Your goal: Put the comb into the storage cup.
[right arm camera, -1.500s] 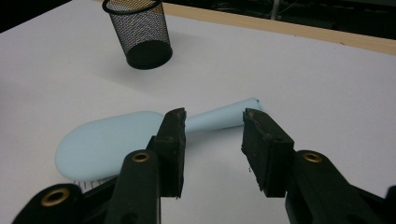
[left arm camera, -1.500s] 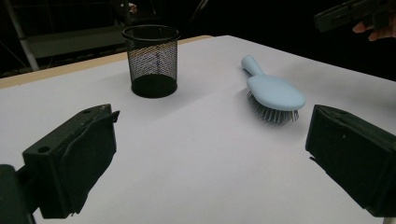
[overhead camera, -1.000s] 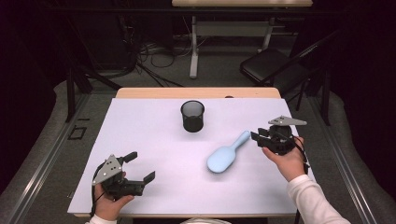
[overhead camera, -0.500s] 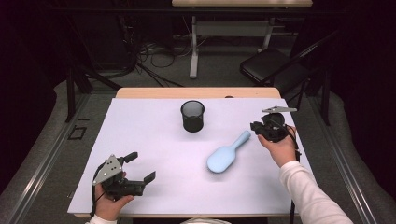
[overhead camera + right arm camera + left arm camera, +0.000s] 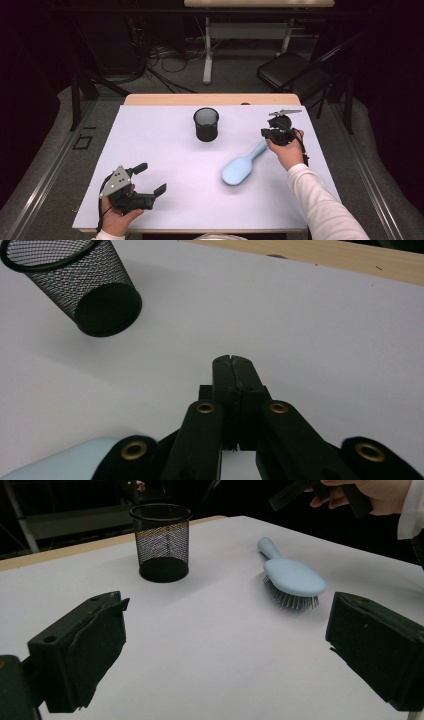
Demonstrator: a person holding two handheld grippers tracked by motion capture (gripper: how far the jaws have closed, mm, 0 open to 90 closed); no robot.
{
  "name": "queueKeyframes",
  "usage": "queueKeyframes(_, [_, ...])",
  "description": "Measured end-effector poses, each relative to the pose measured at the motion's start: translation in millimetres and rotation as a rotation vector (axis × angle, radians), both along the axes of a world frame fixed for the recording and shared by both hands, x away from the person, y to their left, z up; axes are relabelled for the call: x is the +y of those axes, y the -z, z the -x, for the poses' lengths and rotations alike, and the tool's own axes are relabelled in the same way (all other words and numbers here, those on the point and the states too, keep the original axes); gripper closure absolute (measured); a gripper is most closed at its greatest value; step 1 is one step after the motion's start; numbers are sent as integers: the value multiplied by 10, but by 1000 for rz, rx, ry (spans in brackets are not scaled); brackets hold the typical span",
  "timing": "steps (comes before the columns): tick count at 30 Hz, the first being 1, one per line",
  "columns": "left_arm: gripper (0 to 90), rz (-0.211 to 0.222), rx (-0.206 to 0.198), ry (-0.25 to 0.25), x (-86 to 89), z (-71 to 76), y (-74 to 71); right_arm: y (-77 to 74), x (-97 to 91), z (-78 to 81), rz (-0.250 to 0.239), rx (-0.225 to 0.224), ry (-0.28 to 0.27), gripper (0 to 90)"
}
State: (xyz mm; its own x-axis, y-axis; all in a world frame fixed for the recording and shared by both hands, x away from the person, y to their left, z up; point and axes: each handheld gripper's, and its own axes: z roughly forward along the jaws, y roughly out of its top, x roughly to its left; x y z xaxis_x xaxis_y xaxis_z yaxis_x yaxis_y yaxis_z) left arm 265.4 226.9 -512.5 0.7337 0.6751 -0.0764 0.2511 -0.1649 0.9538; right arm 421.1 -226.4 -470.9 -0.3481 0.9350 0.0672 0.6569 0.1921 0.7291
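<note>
Left gripper [image 5: 149, 180] at near-left desk [image 5: 160, 150] corner, jaws spread wide, empty. Right gripper [image 5: 232, 365] above brush handle end, jaws pressed together, nothing between. Light-blue hairbrush [image 5: 242, 164] lies bristles-down, right of centre; handle tip partly hidden by right hand [image 5: 285, 150]. Black mesh cup [image 5: 206, 124] upright toward far edge.

Right tool [image 5: 233, 365] closed, empty; mesh cup [image 5: 75, 282] beyond, apart.

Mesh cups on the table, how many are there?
1. The cup stands upright at the table's far middle, empty as far as its open top shows, left of the hairbrush. Nothing on the table could hide another.
</note>
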Motion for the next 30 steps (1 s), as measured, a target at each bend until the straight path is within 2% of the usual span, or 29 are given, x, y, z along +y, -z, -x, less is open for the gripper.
queueKeyframes(11, [37, 4, 4, -3, 5, -6, 8, 212, 84, -265, 31, 42, 54, 900])
queueKeyframes(22, [37, 5, 6, -2, 0, -11, 13, 389, 56, -406, 30, 82, 106, 900])
queueKeyframes(30, [39, 3, 5, -2, 0, -12, 15, 475, 49, -449, 31, 110, 121, 900])
